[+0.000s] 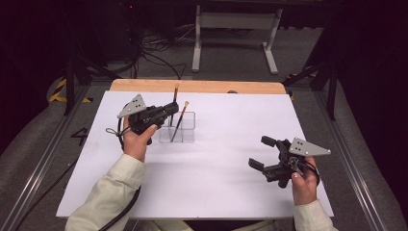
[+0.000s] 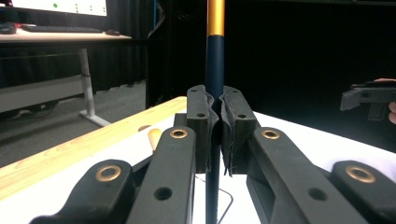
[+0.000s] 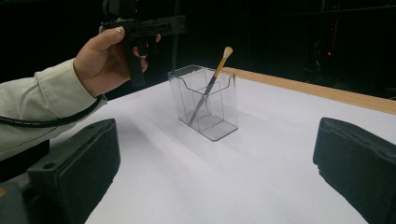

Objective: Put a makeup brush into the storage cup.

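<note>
Over clear holder point(image 1: 183, 127), L gripper point(image 1: 169, 109) clamps brush point(image 2: 215, 56); R gripper point(image 1: 262, 154) wide.

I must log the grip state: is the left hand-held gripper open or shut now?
Shut. In its own view the left hand-held gripper has both pads pressed on the dark brush handle, which stands upright between them.

Dark room, grey floor point(image 1: 231, 53), white-legged desk point(image 1: 235, 21) behind.
</note>
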### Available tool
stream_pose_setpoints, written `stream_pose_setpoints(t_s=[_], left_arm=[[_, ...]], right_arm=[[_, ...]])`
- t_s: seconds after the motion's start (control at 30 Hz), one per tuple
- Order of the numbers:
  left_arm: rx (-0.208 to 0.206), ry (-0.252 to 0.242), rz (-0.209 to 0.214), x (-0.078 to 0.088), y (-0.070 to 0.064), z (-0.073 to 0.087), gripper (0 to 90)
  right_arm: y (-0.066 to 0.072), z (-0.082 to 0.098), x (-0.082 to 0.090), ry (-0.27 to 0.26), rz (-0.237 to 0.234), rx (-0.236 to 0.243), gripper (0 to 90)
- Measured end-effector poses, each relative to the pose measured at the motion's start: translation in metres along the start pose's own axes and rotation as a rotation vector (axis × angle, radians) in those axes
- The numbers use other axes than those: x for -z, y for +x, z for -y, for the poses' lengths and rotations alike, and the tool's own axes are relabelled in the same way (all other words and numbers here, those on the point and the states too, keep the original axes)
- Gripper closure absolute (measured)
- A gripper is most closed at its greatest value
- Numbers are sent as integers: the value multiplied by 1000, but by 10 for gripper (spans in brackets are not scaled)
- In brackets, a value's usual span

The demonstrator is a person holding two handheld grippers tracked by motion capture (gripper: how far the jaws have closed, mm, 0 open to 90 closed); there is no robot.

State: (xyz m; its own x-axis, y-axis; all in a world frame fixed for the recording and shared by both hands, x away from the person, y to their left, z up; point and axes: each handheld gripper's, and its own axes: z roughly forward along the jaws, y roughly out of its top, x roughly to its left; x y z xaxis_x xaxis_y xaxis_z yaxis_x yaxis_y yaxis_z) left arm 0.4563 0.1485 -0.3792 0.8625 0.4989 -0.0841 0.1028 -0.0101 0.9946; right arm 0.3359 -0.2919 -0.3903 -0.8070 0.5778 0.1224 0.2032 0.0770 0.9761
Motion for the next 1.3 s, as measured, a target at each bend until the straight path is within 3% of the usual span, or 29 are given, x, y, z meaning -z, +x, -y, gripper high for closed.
stream_pose_setpoints(t_s=[0.53,1.3], left_arm=[[-46,11,-38,-7,11,10,831],[-13,81,-20,-10,16,27,830]], right_arm=[[1,1,-1,7,-6,-2,12],[2,1,-4,17,-25,2,10]])
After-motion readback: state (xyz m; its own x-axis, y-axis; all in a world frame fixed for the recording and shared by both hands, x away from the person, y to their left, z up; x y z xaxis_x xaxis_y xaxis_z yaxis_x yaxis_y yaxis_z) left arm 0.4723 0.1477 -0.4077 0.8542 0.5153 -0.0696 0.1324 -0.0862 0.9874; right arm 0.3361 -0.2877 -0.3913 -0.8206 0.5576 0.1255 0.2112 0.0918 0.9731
